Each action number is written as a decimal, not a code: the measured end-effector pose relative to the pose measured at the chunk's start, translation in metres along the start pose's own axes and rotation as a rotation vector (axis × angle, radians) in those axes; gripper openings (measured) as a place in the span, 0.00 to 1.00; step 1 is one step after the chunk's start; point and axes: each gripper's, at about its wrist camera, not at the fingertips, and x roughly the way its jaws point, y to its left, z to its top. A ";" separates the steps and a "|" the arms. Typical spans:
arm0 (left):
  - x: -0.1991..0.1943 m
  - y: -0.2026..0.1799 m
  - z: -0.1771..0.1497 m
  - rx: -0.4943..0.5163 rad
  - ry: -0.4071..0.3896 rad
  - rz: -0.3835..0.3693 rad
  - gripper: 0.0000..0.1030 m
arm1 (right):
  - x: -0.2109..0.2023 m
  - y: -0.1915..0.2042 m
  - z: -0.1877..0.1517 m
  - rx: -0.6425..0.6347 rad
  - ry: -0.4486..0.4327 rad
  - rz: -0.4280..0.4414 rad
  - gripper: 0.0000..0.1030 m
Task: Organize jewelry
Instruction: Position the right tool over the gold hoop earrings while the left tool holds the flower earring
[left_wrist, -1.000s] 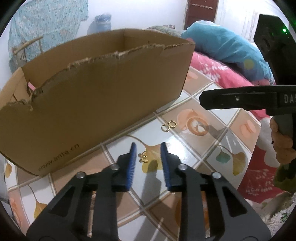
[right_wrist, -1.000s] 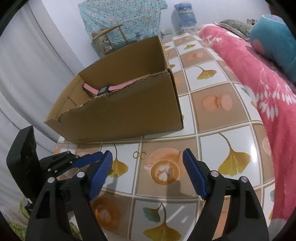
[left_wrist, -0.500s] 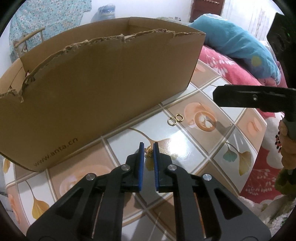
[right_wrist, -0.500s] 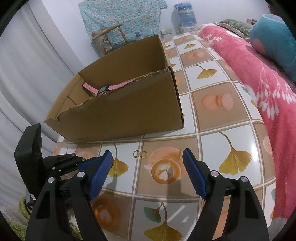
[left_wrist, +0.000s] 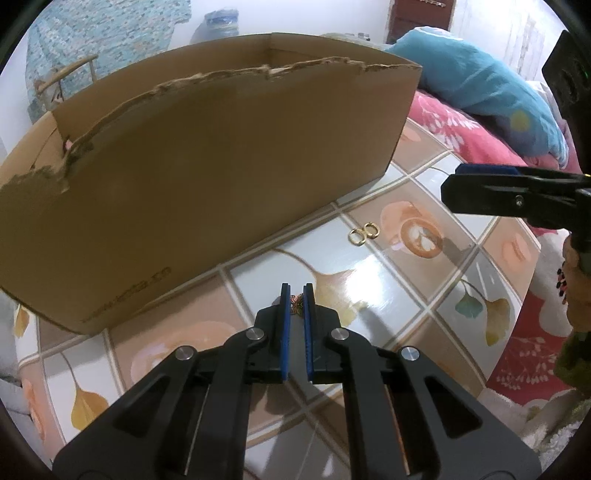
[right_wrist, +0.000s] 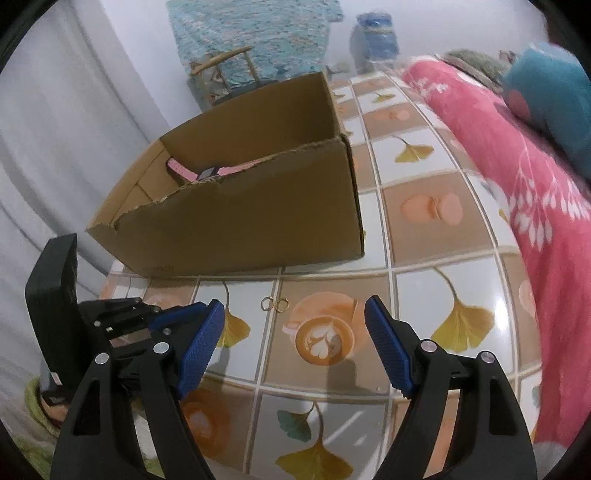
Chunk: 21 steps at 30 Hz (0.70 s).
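Observation:
My left gripper (left_wrist: 296, 295) is shut on a small gold jewelry piece (left_wrist: 296, 302), held at the fingertips just above the patterned tabletop (left_wrist: 406, 295). Two gold rings (left_wrist: 364, 233) lie side by side on the table ahead, near the cardboard box (left_wrist: 207, 177); they also show in the right wrist view (right_wrist: 274, 304). My right gripper (right_wrist: 293, 332) is open and empty, hovering above the table before the rings. The left gripper (right_wrist: 173, 317) shows at its left. A pink watch (right_wrist: 207, 170) lies inside the box (right_wrist: 258, 206).
A red floral blanket (right_wrist: 535, 192) and a blue pillow (left_wrist: 480, 96) lie along the right side. A wooden chair (right_wrist: 225, 70) and a water jug (right_wrist: 375, 40) stand behind the box. The table edge drops off at left.
My left gripper closed on the small gold piece and has lifted it slightly, moving nearer the box. The right gripper stayed open and nearly still.

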 end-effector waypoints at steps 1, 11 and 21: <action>-0.001 0.002 -0.001 -0.006 0.000 0.004 0.06 | 0.002 0.001 0.002 -0.027 0.002 -0.001 0.68; -0.004 0.008 -0.005 -0.033 -0.007 0.009 0.06 | 0.042 0.015 0.007 -0.232 0.119 0.002 0.33; -0.006 0.010 -0.006 -0.034 -0.011 -0.004 0.06 | 0.057 0.027 0.003 -0.309 0.168 -0.016 0.26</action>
